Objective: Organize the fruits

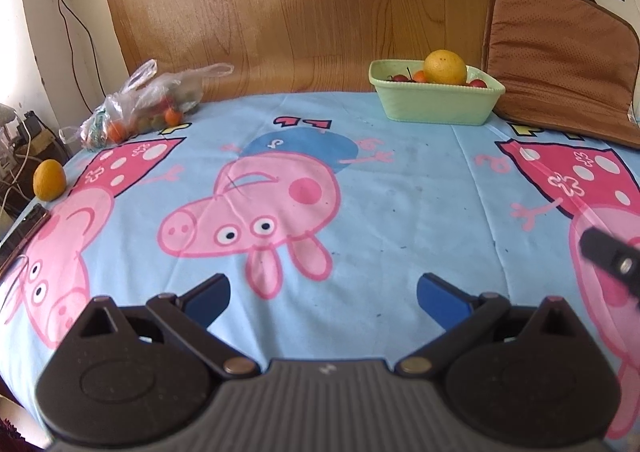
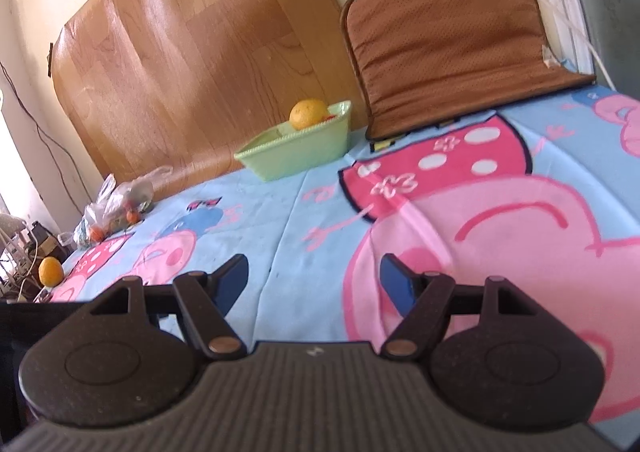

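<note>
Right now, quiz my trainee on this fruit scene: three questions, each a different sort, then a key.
1. True or false: the left claw holds a fruit.
2. Where does the loose orange lie? A) in the green basket B) on the blanket's edge C) in the plastic bag
3. Fill in: the large yellow fruit sits in the ____.

Key: 1 false; 2 B; 3 green basket.

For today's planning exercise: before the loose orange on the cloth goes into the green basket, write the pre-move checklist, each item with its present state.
1. Left gripper open and holding nothing: ok.
2. Right gripper open and holding nothing: ok.
3. Loose orange visible, nothing on it: ok.
4. Orange safely away from the cloth's edge: not ok, it sits near the edge.
5. Basket upright: ok.
6. Room left in basket beside the big orange: cannot tell.
</note>
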### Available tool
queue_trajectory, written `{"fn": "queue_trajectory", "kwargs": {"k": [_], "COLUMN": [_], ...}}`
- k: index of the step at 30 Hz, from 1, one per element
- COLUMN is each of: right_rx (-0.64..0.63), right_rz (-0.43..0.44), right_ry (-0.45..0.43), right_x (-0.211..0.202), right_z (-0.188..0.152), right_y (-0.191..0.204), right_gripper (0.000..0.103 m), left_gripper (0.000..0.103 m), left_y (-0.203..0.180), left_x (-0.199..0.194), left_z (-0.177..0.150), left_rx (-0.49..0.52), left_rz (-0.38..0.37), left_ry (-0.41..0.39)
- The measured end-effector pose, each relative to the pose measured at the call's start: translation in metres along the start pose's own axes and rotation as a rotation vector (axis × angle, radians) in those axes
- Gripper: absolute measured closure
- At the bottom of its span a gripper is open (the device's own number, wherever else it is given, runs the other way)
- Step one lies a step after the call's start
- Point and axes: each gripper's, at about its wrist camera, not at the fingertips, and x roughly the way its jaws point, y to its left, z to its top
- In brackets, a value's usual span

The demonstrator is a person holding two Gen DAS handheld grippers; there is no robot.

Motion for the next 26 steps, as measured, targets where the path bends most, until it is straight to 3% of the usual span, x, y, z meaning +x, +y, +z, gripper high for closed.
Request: {"fn": "queue_trajectory", "kwargs": {"k": [17, 26], "right_rx": [0.051, 0.050], "right_rz": [-0.035, -0.036], "right_ry": [-0.005, 0.017], "right_x": [0.006, 0.011], "right_z": [0.016, 0.012], "right_y": [-0.031, -0.035], "right_gripper": [0.028, 0.028], "left_gripper": [0.000, 0.000], "left_y": [-0.017, -0.018], "left_x": [0.009, -0.002], "left_z": [0.005, 0.006], "left_rx": [0.024, 0.021], "left_rz": [0.005, -0.037], "left_ry": [0.026, -0.038]}}
